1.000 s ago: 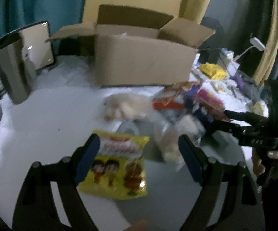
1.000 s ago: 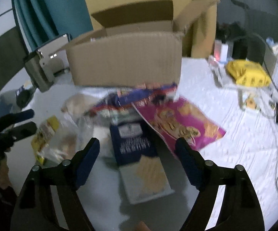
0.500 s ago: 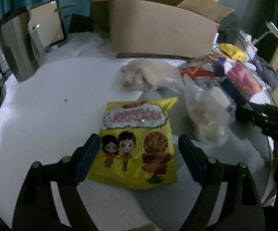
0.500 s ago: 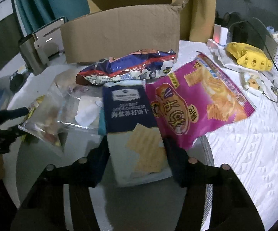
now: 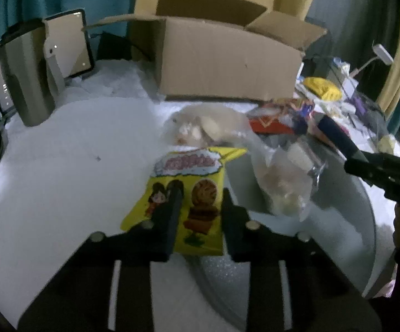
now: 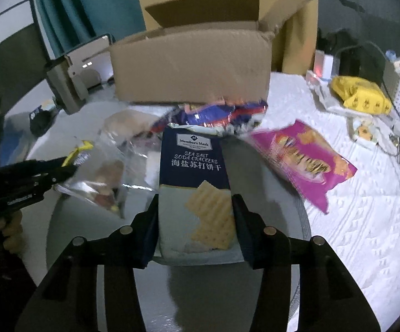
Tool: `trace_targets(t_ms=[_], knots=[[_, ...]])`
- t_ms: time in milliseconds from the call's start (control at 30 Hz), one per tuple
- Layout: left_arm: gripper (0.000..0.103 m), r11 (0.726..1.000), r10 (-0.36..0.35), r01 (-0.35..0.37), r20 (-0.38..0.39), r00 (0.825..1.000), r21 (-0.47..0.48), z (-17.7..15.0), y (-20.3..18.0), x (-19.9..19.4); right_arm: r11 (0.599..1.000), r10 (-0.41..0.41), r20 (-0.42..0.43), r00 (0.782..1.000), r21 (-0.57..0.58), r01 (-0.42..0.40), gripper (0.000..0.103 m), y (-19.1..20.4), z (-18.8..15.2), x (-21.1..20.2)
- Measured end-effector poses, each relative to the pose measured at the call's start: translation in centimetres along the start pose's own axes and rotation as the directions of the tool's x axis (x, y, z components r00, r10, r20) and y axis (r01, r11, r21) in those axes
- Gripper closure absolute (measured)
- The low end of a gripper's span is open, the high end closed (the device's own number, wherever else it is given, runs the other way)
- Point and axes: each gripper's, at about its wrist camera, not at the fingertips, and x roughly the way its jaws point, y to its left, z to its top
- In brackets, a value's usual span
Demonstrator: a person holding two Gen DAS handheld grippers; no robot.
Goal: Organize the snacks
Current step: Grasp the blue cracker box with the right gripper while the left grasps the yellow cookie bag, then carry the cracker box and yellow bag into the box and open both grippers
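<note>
Now both grabs are made: soda cracker pack point(image 6: 195, 193) sits pinched at its lower sides in the right gripper point(image 6: 195, 221), jaws just closed onto it; yellow snack bag point(image 5: 188, 202) is nipped by its lower part in the left gripper point(image 5: 198, 215), jaws just squeezed nearly together, bag bunched between them. Both packs are low over the round grey tray point(image 6: 296, 221) on the white counter point(image 6: 366, 235). Around them: clear bag point(image 6: 103, 177), blue-red bag point(image 6: 213, 113), magenta chip bag point(image 6: 302, 160). Open cardboard box point(image 6: 191, 72) stands behind the pile. Step looks like pickup done, transfer pending. Next move likely needs a lift clear of the pile, then carrying forward over the box rim before releasing; the thin bag hold may slip.
</note>
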Motion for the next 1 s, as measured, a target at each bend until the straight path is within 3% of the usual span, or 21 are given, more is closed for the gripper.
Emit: trace_targets(t_ms=[167, 267, 300, 333, 400, 700, 967, 1000], knots=[[0.081, 0.999, -0.027, 0.027, 0.009, 1.0, -0.019, 0.2, 0.6, -0.4, 1.0, -0.001, 0.04, 0.999, -0.013, 0.002, 0.052, 0.3, 1.2, -1.6], [0.075, 0.997, -0.058, 0.057, -0.022, 0.998, -0.043, 0.2, 1.1, 0.2, 1.0, -0.003, 0.058, 0.998, -0.023, 0.004, 0.052, 0.5, 1.9, -2.2], [0.061, 0.998, -0.055, 0.053, -0.034, 0.998, -0.041, 0.1, 1.2, 0.4, 1.0, -0.003, 0.061, 0.998, -0.026, 0.005, 0.052, 0.5, 2.0, -2.3], [0.037, 0.998, -0.051, 0.05, -0.037, 0.998, -0.037, 0.1, 1.2, 0.5, 1.0, -0.004, 0.063, 0.998, -0.026, 0.006, 0.052, 0.5, 2.2, -2.3], [0.014, 0.999, -0.041, 0.041, -0.027, 0.999, -0.017, 0.1, 1.4, 0.6, 1.0, -0.001, 0.061, 0.998, -0.028, 0.003, 0.052, 0.6, 2.3, -2.3], [0.012, 0.998, -0.012, 0.011, 0.006, 1.0, 0.059, 1.6, 2.3, 1.0, 1.0, -0.007, 0.055, 0.998, -0.027, 0.008, 0.051, 1.2, 2.7, -2.2], [0.008, 0.992, -0.094, 0.104, -0.13, 0.987, 0.076, 1.7, 2.9, 4.8, 1.0, -0.007, 0.058, 0.998, -0.02, 0.008, 0.051, 0.9, 3.7, -1.8], [0.008, 0.991, -0.088, 0.099, -0.111, 0.99, 0.093, 1.7, 2.8, 4.8, 1.0, -0.008, 0.058, 0.998, -0.019, 0.009, 0.051, 0.8, 3.8, -1.8]])
